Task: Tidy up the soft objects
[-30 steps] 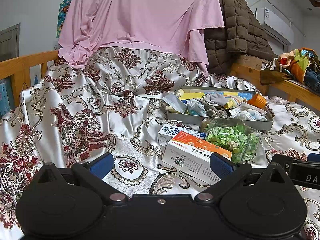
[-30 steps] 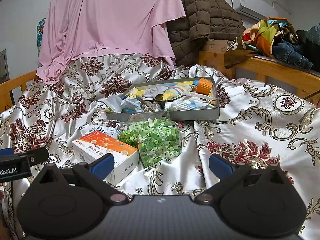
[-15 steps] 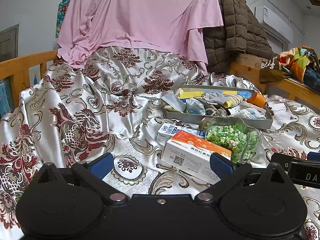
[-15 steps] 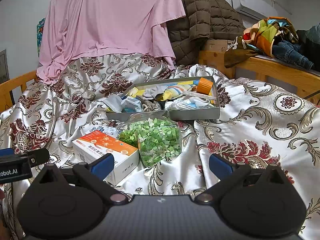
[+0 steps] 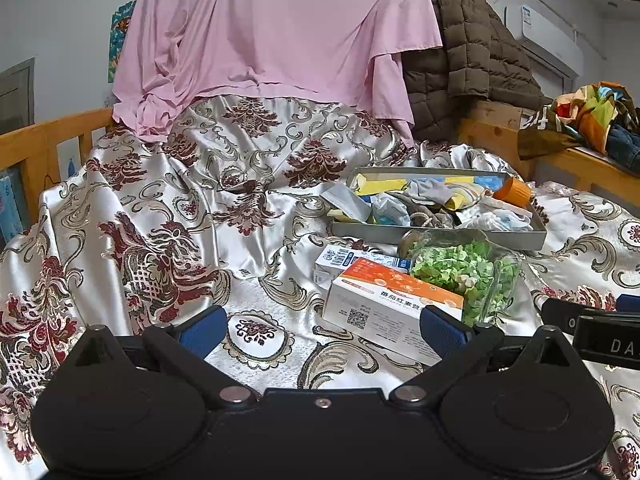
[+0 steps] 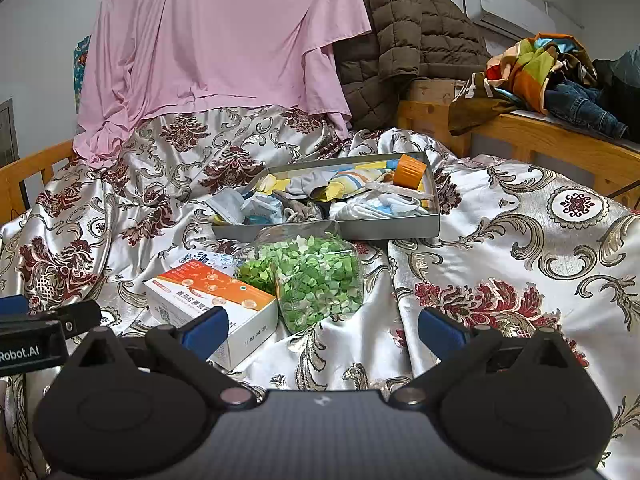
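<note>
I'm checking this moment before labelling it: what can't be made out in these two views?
- Blue-and-white box: left wrist view, mostly hidden behind the orange-topped box.
- Tray contents: both views, a tangle of cloths overlapping; single items unclear.
- Box print: too small to read.
- Left gripper, right gripper: both open, empty.

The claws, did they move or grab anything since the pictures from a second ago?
Hardly. The left claw crept a little toward the orange box, so the things look slightly lower and nearer in its view. The right claw kept its place. Both are open and holding nothing. The orange box, the bag of green bits and the grey tray of cloths lie where they were on the bedspread.
</note>
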A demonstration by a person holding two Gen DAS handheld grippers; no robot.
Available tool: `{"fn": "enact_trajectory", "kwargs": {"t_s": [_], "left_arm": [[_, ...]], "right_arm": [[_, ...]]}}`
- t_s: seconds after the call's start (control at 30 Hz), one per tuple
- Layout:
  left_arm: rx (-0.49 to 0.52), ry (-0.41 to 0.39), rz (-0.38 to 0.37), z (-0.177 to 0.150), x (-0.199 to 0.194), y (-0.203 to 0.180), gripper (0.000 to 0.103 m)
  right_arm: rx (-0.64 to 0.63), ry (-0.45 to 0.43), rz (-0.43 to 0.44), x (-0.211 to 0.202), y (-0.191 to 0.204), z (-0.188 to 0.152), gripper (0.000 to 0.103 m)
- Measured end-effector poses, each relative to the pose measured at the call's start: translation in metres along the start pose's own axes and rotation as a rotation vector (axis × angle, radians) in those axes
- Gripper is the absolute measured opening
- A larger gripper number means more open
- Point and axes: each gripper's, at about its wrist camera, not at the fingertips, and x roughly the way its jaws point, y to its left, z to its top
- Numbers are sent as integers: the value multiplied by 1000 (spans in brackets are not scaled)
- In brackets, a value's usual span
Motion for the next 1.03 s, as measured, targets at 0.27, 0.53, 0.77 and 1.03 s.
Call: {"fn": "enact_trajectory", "kwargs": {"t_s": [0.27,0.53,0.77,1.03], "left_arm": [[31,-12,-15,0,-3,-4,102],[31,-13,-11,0,-3,-6,102],[33,-12,-12,0,-2,-5,102],[27,0,-10,-2,0,-3,102]], "right_arm": [[0,0,0,0,0,0,103],[0,0,0,0,0,0,103],[0,1,0,0,0,0,103],[1,2,1,0,0,0,103]]}}
